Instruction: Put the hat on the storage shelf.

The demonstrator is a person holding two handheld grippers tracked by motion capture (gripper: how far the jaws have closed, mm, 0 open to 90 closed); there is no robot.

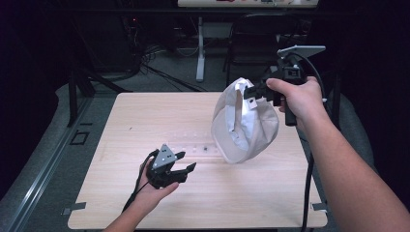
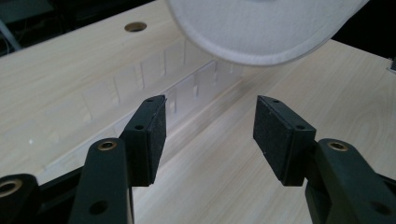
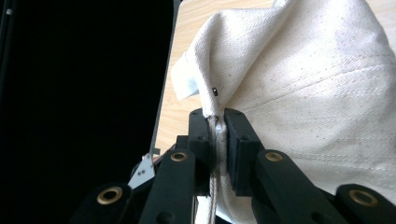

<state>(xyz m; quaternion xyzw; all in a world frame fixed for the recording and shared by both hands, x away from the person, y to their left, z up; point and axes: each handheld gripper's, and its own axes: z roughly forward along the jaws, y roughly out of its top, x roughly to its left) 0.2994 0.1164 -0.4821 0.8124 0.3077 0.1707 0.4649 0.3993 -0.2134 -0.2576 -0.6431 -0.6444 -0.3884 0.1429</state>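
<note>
Hat (image 1: 244, 123) hangs brim-down, long axis upright | right gripper (image 1: 252, 92) clamped on it | left gripper (image 1: 183, 164) apart

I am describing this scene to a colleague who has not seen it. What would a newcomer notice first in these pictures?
First, the white cloth hat, hanging in the air above the right side of the wooden table, pinched at its upper edge by the right gripper. Next, the left gripper, lower and nearer the front of the table, with its jaws open and nothing between them. The dark surroundings make the pale hat and table stand out.
</note>
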